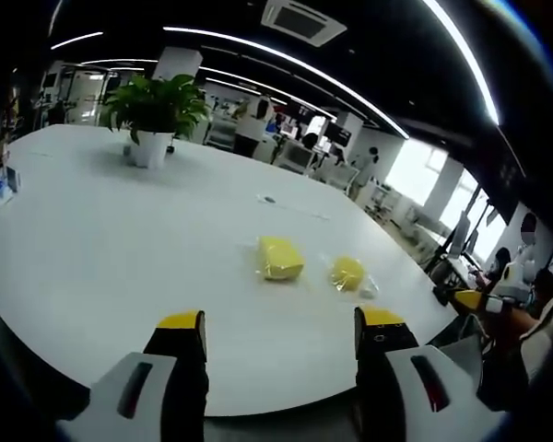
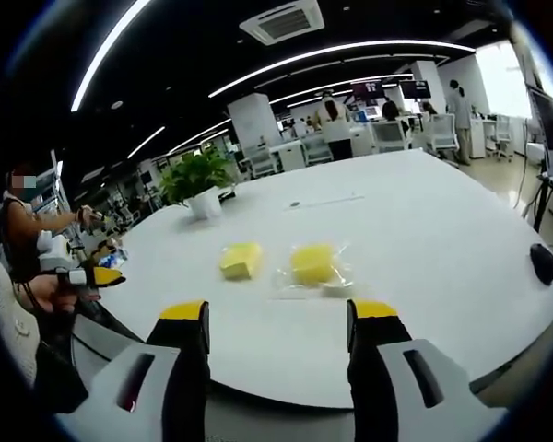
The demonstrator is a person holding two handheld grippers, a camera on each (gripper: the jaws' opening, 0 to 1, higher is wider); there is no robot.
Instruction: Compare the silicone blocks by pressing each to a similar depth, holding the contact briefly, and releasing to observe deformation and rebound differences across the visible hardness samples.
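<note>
Two yellow blocks lie side by side on the white surface [image 2: 424, 230], well short of the potted plant [image 2: 198, 184]: a bare block [image 2: 241, 260] and a bagged block [image 2: 315, 264] near it. Left hand-held gripper [image 1: 281, 322] and right hand-held gripper [image 2: 276, 313] hover at the near edge, both released, jaws apart, grasping nothing.

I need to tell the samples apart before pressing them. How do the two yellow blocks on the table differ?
In the right gripper view, the left yellow block lies bare on the white table, while the right yellow block sits in a clear, crinkled wrapper. In the left gripper view, the first looks squarer and the second rounder. Both are yellow, lying side by side, apart and untouched.
</note>
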